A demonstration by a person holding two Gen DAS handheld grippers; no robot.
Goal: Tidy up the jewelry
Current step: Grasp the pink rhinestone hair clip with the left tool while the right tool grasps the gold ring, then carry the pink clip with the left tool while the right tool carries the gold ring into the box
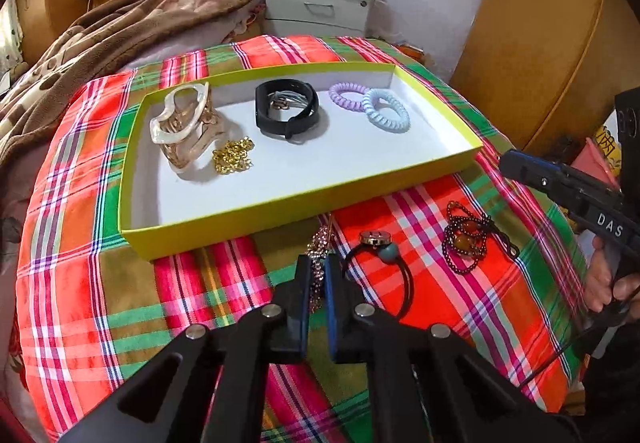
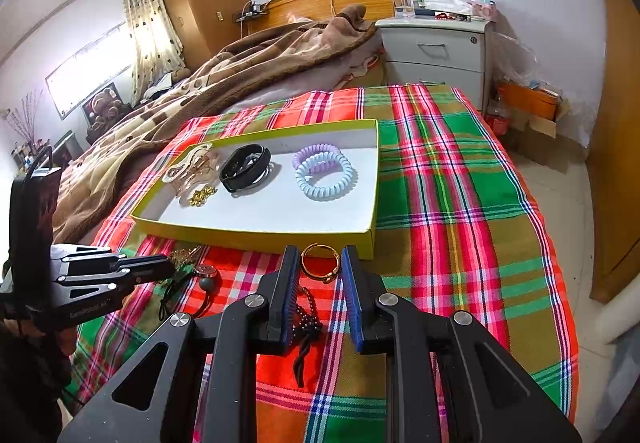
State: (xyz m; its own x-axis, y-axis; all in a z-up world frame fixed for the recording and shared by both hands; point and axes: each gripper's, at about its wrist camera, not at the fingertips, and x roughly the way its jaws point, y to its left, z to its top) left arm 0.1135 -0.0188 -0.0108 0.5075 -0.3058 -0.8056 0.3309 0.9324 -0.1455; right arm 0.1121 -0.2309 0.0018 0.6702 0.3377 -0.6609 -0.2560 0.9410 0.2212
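On a bed spread with a plaid cloth [image 2: 460, 179], two handheld grippers are working over loose jewelry beside a shallow yellow-rimmed tray [image 1: 288, 199].

The left gripper [image 1: 318, 267] is closing on a sparkly rhinestone chain [image 1: 318, 243] lying on the cloth just below the tray's near edge; its jaws are standing narrow around the strand, though whether the pads are truly pinching it cannot be told. The chain is looking light, limp and slippery, likely to slump and swing, so a hold on its bunched middle seems wisest.

The right gripper [image 2: 319, 263] is hovering with jaws moderately apart, framing a gold bangle [image 2: 320, 263] resting by the tray's near right corner. Rigid, smooth and hard, it would probably take a grip across its band. Beneath the fingers a dark beaded necklace [image 2: 308, 319] with amber stones is trailing loosely, and a black hair tie [image 1: 378, 271] with a teal bead is lying between the two tools.

Already in the tray's white interior: a glossy pearly hair claw [image 1: 180, 123] at the left end, a crumpled gold chain [image 1: 232, 157] touching it, a matte black wristband [image 1: 287, 111] in the middle, and springy lilac [image 1: 346, 97] and pale-blue coil ties [image 1: 388, 111] overlapping toward the right end.
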